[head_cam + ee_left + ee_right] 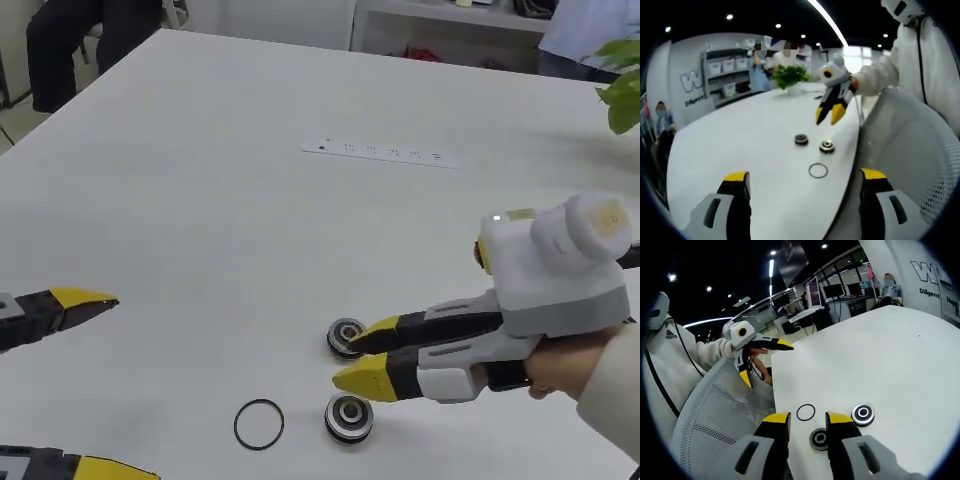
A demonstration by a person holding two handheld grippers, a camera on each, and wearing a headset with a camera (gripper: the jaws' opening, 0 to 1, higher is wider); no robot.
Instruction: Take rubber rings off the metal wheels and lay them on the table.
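Two metal wheels lie on the white table: one wheel beside my right gripper's upper tip, the other wheel just under its lower jaw. A loose black rubber ring lies flat to their left. My right gripper hovers over the wheels, open by a narrow gap, holding nothing. My left gripper stands wide open and empty at the table's near left edge.
A white power strip lies flat mid-table. A green plant stands at the far right. A white mesh chair sits by the near edge. People stand near shelves beyond the table.
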